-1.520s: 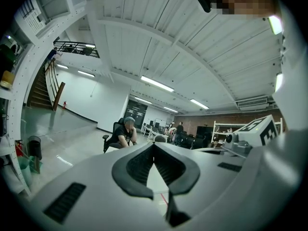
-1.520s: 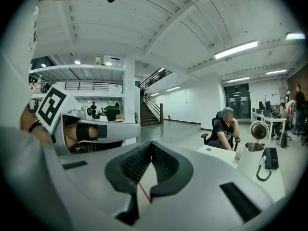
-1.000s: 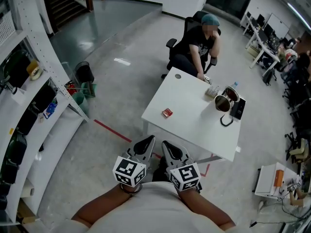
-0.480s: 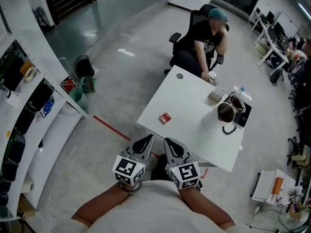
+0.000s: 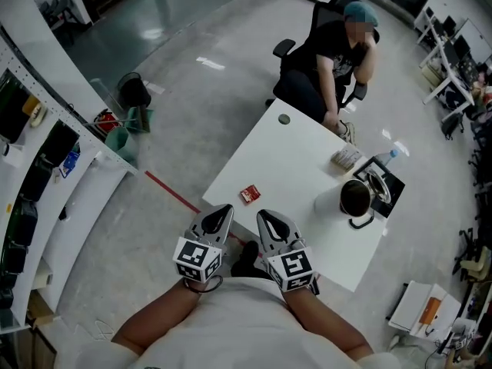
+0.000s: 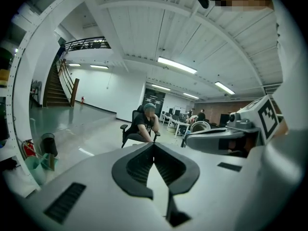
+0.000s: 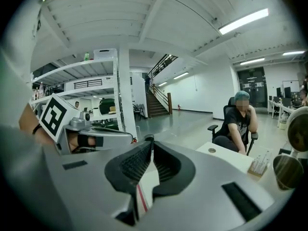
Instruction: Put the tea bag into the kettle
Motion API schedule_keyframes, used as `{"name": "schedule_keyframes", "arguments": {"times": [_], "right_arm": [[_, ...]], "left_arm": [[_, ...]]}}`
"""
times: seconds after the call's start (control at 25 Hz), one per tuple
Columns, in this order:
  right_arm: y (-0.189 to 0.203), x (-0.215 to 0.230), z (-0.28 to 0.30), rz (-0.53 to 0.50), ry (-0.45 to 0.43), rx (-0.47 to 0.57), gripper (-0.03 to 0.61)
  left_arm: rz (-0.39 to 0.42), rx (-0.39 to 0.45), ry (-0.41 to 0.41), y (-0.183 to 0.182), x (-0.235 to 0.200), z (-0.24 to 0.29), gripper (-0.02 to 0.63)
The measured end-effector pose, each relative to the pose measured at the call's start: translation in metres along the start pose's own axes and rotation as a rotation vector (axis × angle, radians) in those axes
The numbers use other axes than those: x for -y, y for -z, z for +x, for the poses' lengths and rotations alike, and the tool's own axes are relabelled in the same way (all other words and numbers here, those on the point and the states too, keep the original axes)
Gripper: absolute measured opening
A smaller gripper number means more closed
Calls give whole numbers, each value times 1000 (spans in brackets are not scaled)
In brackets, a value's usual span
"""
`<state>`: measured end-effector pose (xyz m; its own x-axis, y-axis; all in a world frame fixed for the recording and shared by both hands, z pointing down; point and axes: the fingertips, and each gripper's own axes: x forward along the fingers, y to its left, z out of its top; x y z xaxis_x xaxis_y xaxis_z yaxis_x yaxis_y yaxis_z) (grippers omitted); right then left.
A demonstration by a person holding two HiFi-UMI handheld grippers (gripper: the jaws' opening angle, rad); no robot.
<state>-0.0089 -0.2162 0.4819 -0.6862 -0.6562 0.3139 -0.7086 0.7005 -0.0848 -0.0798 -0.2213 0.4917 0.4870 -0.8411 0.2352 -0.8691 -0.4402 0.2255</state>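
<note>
A small red tea bag packet [image 5: 249,194] lies near the close left edge of the white table [image 5: 296,156]. The steel kettle [image 5: 356,198] stands with its lid open on a black base at the table's right side; it shows at the right edge of the right gripper view [image 7: 288,170]. My left gripper [image 5: 220,211] and right gripper [image 5: 266,218] hover side by side just short of the table's near corner. Both are shut with nothing between the jaws, as the left gripper view [image 6: 154,146] and right gripper view [image 7: 149,141] show. The tea bag is hidden in both gripper views.
A person [image 5: 338,44] sits in an office chair at the table's far side. A small rack [image 5: 346,157], a bottle [image 5: 389,157] and a dark disc [image 5: 284,118] are on the table. White shelving [image 5: 46,152] lines the left; red tape [image 5: 173,194] marks the floor.
Both grippers have come forward together toward the table, which now lies closer beneath me. The tea bag and kettle have stayed put. Both jaws remain shut.
</note>
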Motion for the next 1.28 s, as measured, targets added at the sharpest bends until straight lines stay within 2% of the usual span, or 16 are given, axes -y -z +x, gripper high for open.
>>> {"name": "schedule_keyframes", "arguments": {"times": [0.32,0.48,0.76,0.88,0.96,1.28], "right_arm": [[12,41,30,24,-64,-22,14],[18,52,47,19,-76,-39,18],[47,59,91,44,-98,-126,95],[63,66,111,82,-93,-165,114],[78,66,123,104,-100,-206,151],[134,69,158,56,-104,-332,204]], "left_arm": [[-38,-49,-44,10,-13,43,9],[-27,-55,-57,8,-26,54,9],[-77,-113,-37,32,-63,77,9],[-82,-133,-23,43,-77,89,9],[-91,-149,-10,52,-82,93,9],[-96,-214,39,80,-101,114,9]]}}
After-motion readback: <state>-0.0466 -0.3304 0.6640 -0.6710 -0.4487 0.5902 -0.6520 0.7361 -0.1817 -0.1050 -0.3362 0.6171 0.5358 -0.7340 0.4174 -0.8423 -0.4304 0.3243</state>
